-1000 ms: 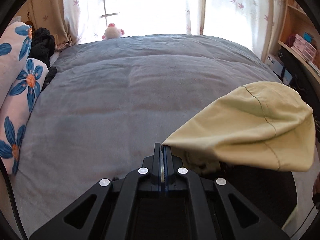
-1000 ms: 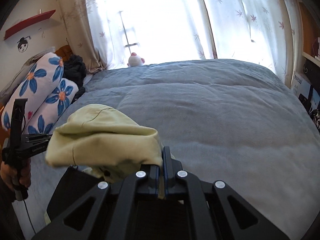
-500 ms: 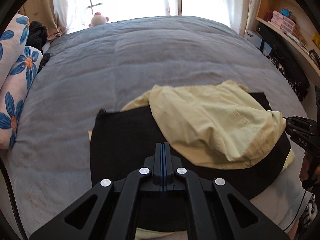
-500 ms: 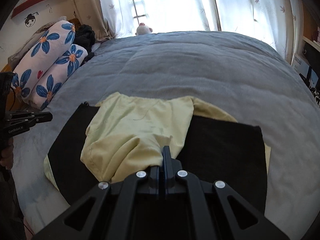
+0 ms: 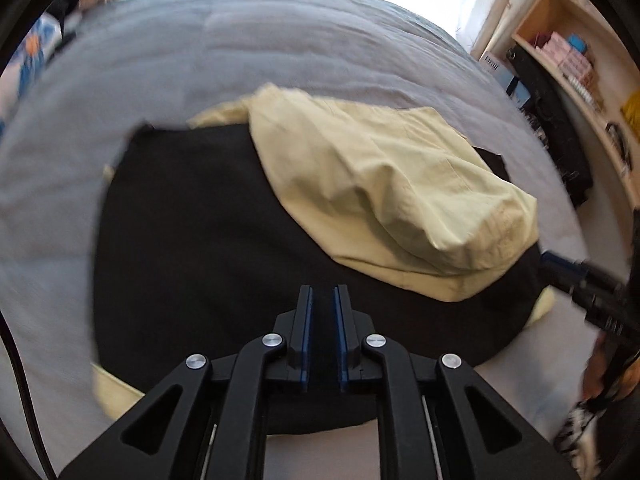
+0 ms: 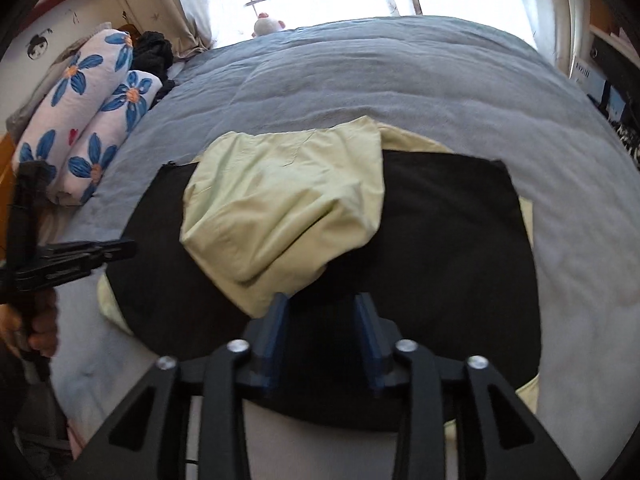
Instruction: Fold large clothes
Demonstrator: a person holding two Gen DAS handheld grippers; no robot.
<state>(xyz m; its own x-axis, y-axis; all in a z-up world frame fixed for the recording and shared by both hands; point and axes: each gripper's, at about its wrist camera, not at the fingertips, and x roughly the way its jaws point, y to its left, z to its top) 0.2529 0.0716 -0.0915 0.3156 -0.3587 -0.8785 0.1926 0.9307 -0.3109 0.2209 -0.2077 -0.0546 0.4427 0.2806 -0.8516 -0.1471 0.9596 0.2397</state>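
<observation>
Yellow garment [image 5: 384, 192] on black board [image 5: 192, 248]; both grippers' fingers just opening, pinching nothing.

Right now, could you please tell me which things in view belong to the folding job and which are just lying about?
Part of the job:
- pale yellow cloth garment, lying on the black part
- black fabric panel beneath it
- left gripper and right gripper, both open and empty

Just lying about:
- blue-flowered white pillows
- small pink-and-white plush toy
- grey quilted bedspread
- wooden shelf
</observation>
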